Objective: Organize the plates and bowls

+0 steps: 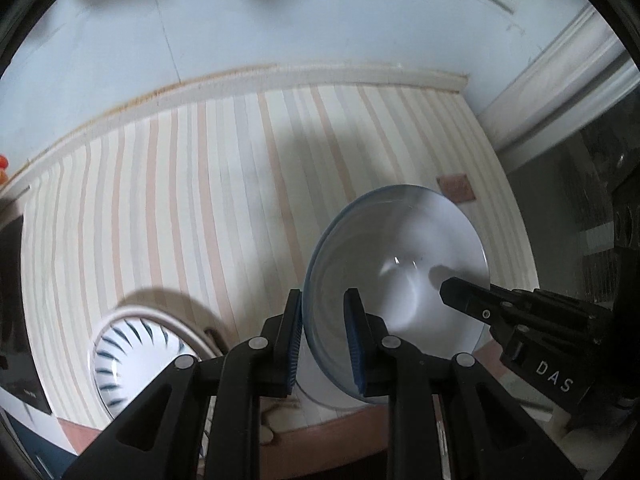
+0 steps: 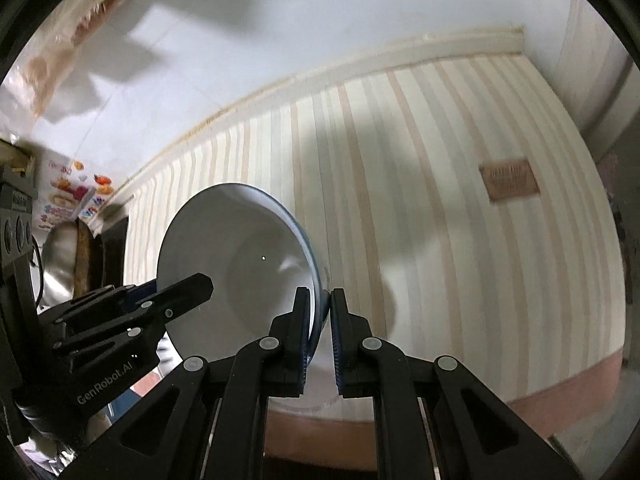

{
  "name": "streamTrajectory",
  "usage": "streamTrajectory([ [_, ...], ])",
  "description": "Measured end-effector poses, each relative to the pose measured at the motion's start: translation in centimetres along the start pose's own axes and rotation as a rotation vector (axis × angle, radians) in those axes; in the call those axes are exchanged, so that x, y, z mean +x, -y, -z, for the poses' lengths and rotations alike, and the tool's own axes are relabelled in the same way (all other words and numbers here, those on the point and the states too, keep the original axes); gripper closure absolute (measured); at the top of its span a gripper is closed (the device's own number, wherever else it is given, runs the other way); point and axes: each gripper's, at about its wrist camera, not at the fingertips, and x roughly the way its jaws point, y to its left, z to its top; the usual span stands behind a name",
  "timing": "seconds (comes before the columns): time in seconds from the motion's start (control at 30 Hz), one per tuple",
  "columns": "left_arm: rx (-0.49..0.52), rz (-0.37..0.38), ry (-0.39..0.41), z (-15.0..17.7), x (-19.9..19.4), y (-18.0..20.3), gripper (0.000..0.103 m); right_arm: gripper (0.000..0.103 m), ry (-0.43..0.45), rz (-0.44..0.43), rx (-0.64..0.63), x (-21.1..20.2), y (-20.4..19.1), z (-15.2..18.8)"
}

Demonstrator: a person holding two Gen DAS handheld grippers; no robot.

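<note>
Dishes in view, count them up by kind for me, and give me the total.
Blue-rimmed bowl, gripped at its rim by both grippers: 1
White bowl with dark blue dashes, resting on the striped cloth: 1
Plates: 0 that I can make out
Total: 2 dishes

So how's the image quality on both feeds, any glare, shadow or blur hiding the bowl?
Left wrist view: the bowl shows small glare streaks inside and looks a little soft; a broad shadow crosses the striped cloth, and the fisheye bends the table edge. Right wrist view: the bowl is sharper, with one bright speck; large shadows fall on the wall and cloth, and the left margin is blurred.
</note>
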Motion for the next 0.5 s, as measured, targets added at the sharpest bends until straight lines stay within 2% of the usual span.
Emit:
streamTrajectory([
  [0.23,-0.012,-0.001,-0.050,2.4,2.0,-0.5,0.085,0.091,-0.058,0.020,0.010,2.3,0.6,3.3],
  [0.5,-0.022,0.001,-0.088,3.8,3.5,-0.8,0.085,0.091,-0.109,0.038,0.011,4.3,1.1,4.8],
])
